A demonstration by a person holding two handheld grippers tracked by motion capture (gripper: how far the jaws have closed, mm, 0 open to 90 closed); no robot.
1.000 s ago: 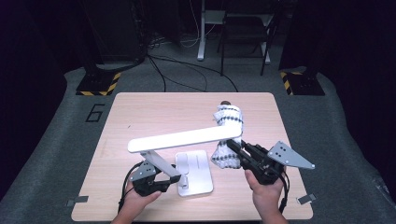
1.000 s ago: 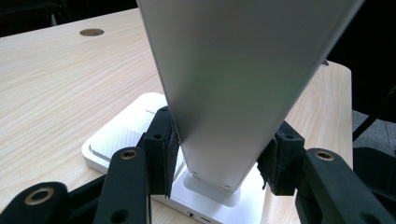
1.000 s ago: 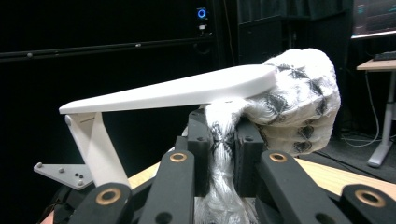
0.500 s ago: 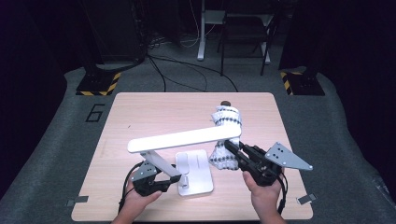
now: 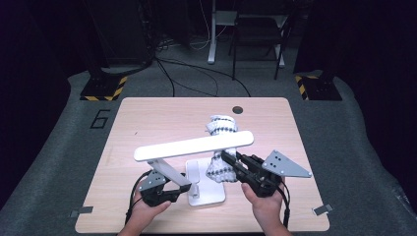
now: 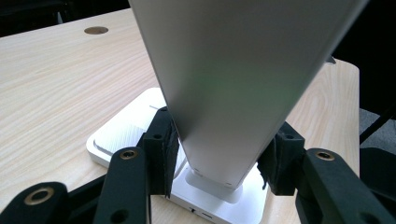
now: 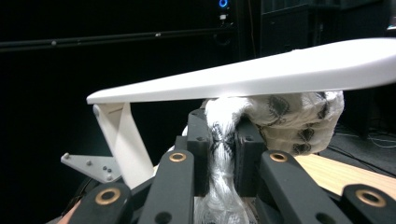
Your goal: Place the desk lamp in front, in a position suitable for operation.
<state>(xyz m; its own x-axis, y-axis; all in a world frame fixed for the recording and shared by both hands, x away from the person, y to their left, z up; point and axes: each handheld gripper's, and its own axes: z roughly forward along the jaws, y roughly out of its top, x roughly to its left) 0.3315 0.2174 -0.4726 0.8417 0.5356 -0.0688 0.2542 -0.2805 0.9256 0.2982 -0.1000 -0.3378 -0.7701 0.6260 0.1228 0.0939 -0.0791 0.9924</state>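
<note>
A white desk lamp stands near the table's front edge, with its flat base (image 5: 210, 197), a slanted arm (image 5: 169, 172) and a long head (image 5: 194, 146) held level above. My left gripper (image 5: 173, 191) is shut on the lamp arm (image 6: 233, 70) just above the base (image 6: 123, 135), a pad pressed on each side. A white cloth with a dark pattern (image 5: 222, 127) hangs bunched beneath the lamp head (image 7: 261, 74). My right gripper (image 5: 229, 160) is shut on a fold of this cloth (image 7: 294, 116), right under the head.
The pale wooden table (image 5: 147, 123) has a round cable hole (image 5: 238, 109) at its far edge. Beyond it, on the grey floor, lie cables, desk legs and striped yellow-black blocks (image 5: 102, 91). The person's hands (image 5: 265, 209) come in at the front edge.
My right gripper has shifted slightly left with the cloth in it, drawing the lower bunch toward the lamp base. The left gripper and lamp stay put.
</note>
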